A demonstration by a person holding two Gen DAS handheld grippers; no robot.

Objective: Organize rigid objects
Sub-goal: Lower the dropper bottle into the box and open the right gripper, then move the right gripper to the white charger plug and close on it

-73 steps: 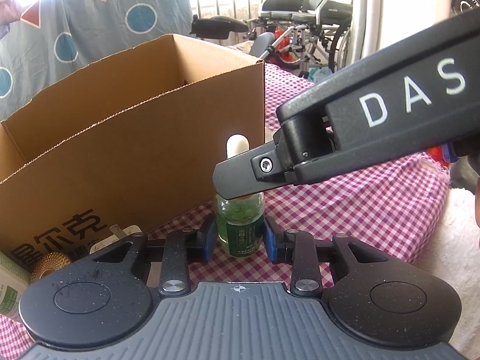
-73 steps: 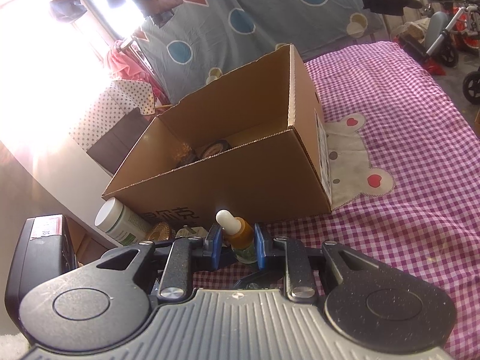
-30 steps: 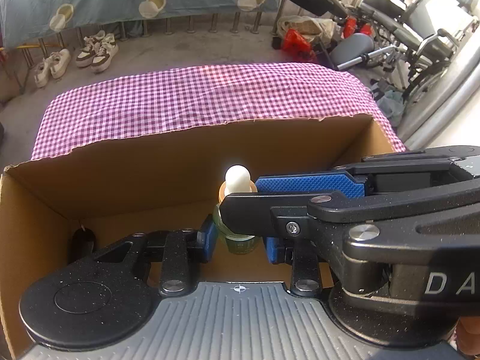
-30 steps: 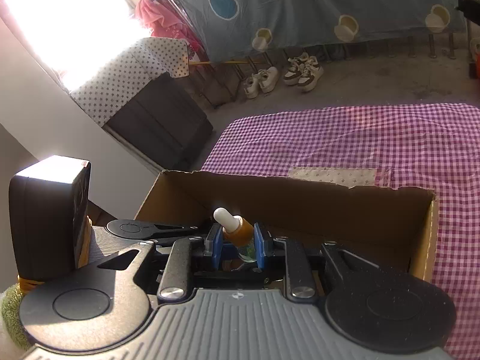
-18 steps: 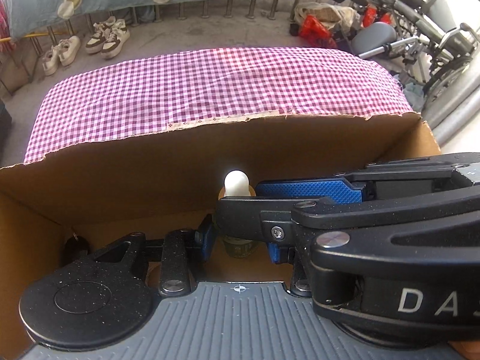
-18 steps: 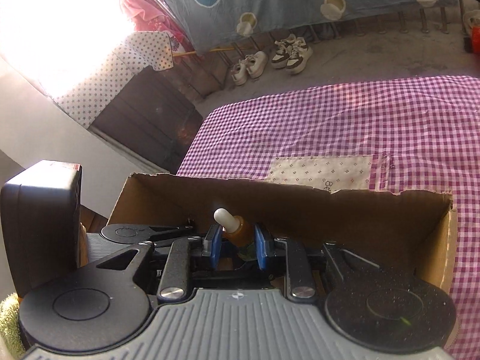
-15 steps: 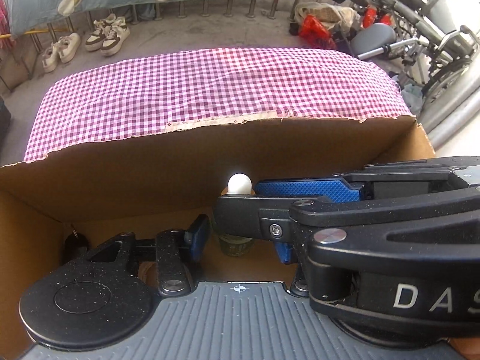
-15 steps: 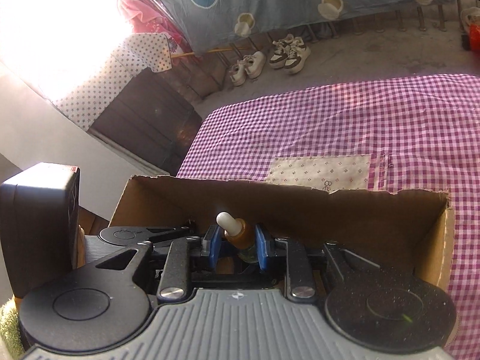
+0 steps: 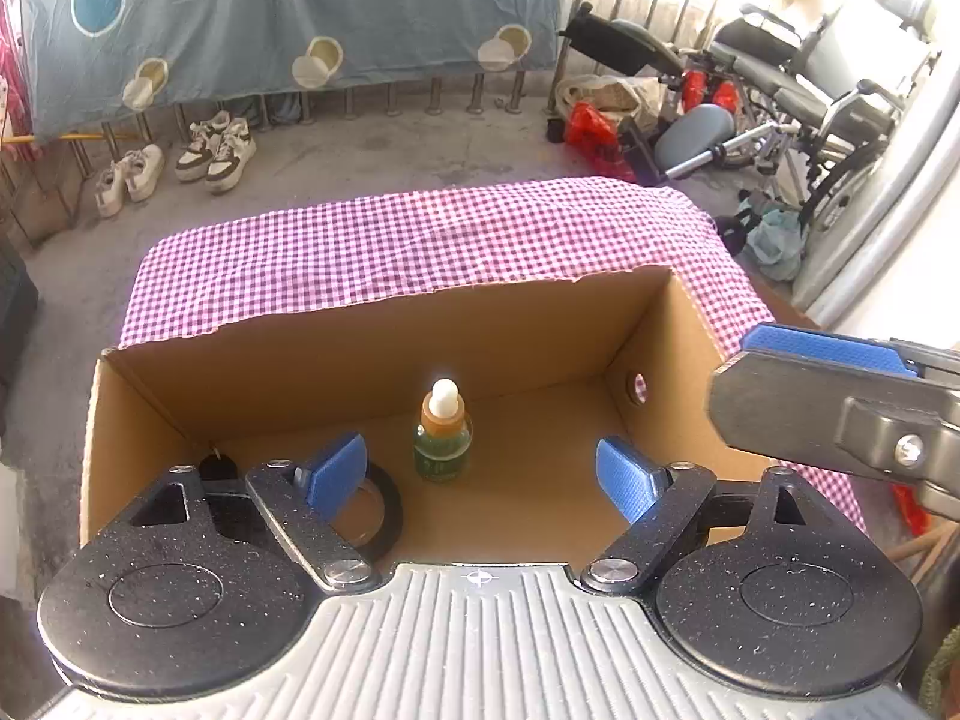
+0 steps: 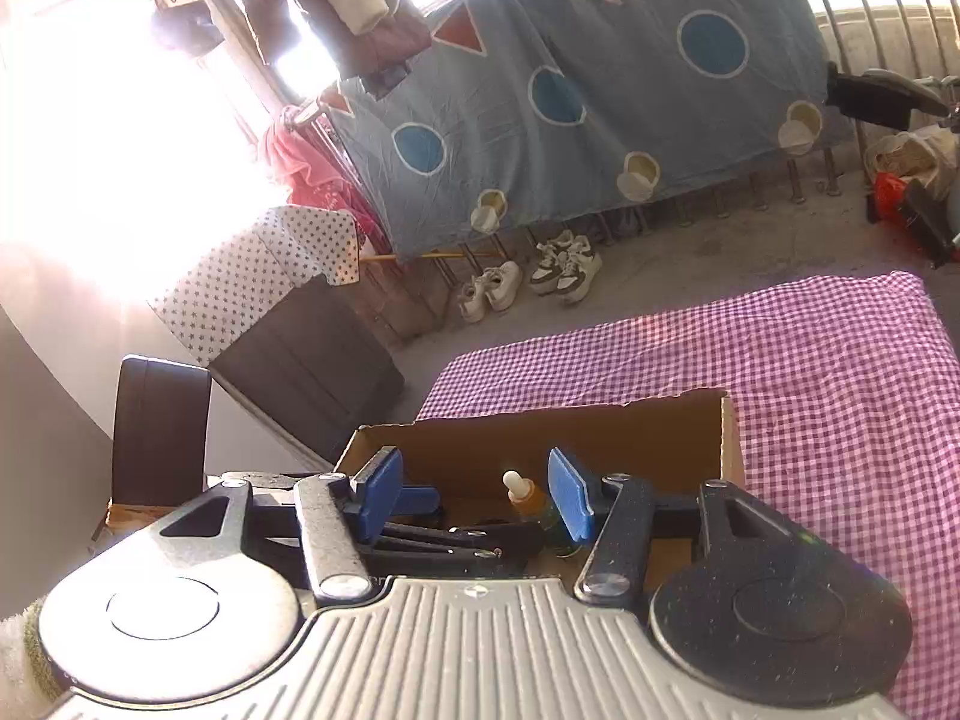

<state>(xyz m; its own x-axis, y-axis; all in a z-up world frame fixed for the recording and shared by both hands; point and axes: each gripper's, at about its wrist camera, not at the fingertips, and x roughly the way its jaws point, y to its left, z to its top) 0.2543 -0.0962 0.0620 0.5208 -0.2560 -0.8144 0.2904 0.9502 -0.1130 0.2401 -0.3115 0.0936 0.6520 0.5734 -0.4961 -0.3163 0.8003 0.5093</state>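
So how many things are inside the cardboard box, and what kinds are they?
Dropper bottle: 1
Black ring: 1
Small dark thing in the back left corner, too small to name: 1
Total in the cardboard box: 3 that show; the grippers hide part of the floor.

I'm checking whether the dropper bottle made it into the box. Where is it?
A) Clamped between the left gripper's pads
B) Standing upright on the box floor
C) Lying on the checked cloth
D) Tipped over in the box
B: the dropper bottle stands upright on the floor of the cardboard box, free of both grippers' pads.
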